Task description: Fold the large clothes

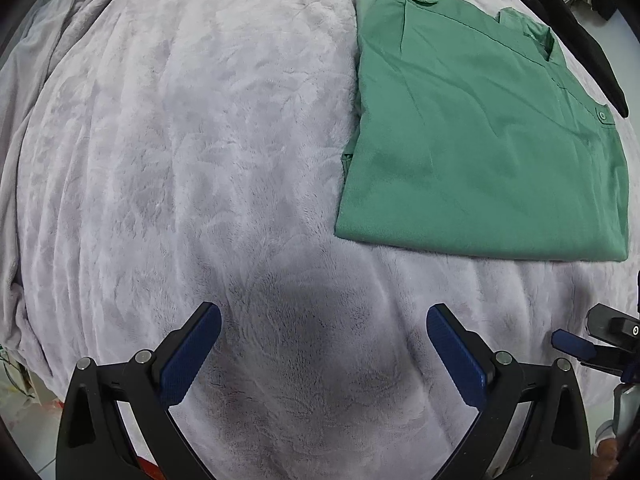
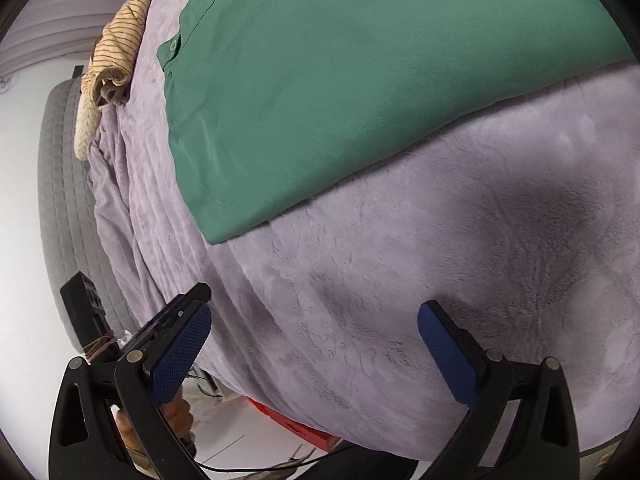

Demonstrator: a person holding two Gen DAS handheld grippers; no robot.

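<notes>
A green garment (image 1: 480,140) lies folded into a flat rectangle on a fuzzy lilac blanket (image 1: 200,160), at the upper right of the left wrist view. It has buttoned tabs along its far edge. It also fills the top of the right wrist view (image 2: 340,80). My left gripper (image 1: 324,316) is open and empty, above bare blanket short of the garment's near edge. My right gripper (image 2: 314,316) is open and empty, above the blanket near the bed's edge, below the garment's corner. The right gripper's tip also shows at the right edge of the left wrist view (image 1: 576,344).
A striped beige cloth (image 2: 116,56) lies bunched at the bed's far left edge. A black garment (image 1: 568,28) lies beyond the green one. A grey quilted mattress side (image 2: 64,200) and white floor show left. A red object (image 2: 304,428) sits under the bed's edge.
</notes>
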